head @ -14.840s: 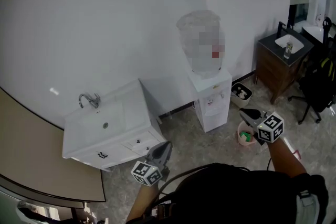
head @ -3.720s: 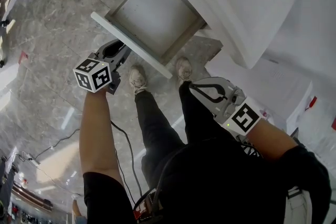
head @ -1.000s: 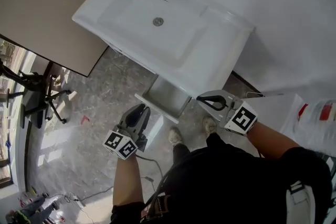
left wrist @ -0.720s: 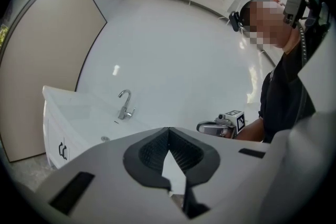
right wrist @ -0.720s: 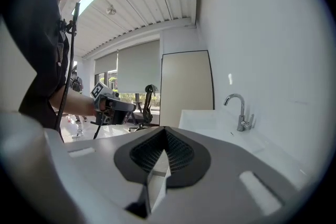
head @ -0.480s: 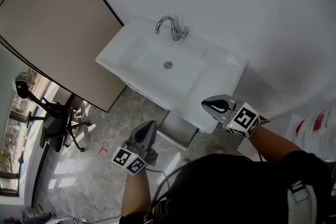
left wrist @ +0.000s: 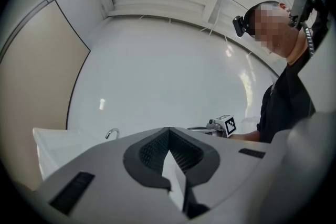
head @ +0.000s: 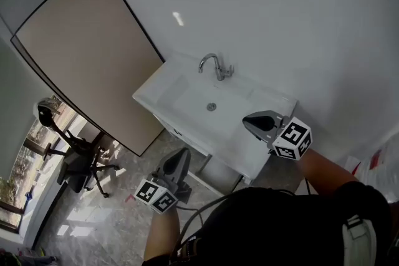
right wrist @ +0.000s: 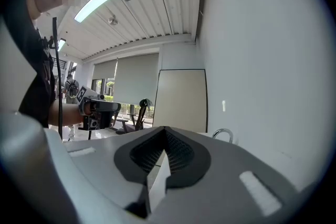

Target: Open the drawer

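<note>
White sink (head: 187,99): sitting mid-frame.
Drawer (head: 216,171): standing pulled out beneath it, lower centre.
Left gripper (head: 181,154): jaws pressing together, gripping nothing.
Right gripper (head: 249,123): jaws meeting, holding nothing.

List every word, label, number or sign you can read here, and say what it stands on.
No words or numbers are readable.
Left claw, black-and-white marker cube: square code pattern only, no letters.
Right claw, marker cube: likewise.
Red patch at the head view's right edge: too blurred to read.
</note>
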`<state>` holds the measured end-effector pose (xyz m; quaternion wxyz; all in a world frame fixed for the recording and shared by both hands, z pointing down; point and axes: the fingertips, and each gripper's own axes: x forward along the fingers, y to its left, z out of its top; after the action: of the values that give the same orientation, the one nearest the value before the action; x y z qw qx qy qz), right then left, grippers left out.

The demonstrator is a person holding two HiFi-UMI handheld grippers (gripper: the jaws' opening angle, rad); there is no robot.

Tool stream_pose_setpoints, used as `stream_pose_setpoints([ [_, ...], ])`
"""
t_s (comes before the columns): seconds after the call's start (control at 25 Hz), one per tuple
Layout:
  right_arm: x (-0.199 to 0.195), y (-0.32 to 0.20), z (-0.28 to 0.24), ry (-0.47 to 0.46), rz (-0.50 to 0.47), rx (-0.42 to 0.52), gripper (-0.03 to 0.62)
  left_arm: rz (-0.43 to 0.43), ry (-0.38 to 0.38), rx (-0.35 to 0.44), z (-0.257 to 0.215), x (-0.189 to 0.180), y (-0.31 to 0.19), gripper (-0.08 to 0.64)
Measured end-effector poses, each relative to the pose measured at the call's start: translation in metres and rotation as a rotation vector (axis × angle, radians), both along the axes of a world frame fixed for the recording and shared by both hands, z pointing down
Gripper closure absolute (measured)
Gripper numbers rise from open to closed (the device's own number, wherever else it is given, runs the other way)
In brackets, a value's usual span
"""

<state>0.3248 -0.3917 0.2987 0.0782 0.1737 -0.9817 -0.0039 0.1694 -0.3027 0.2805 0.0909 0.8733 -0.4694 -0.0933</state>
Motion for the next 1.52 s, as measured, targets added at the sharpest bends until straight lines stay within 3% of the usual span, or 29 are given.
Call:
stream_pose_setpoints([
  [0.36,0.020,-0.012,-0.052,-0.025,0.041,0.025,0.595,-0.019,-0.026,0.080,-0.058,0.007,0.011,0.560],
  [0.56,0.027,-0.013,-0.068,-0.045,0.052,-0.011,0.595,-0.026,-0.051,0.093,-0.076,0.010,0.018,0.560],
  [0.92,0.036,-0.024,-0.071,-0.092,0.065,-0.027,0.595,-0.019,-0.060,0.092,-0.075,0.016,0.013,0.560],
  [1.52,0.031,-0.027,-0.074,-0.059,0.055,-0.011,0.595,-0.013,-0.069,0.086,-0.079,0.012,0.008,0.560],
])
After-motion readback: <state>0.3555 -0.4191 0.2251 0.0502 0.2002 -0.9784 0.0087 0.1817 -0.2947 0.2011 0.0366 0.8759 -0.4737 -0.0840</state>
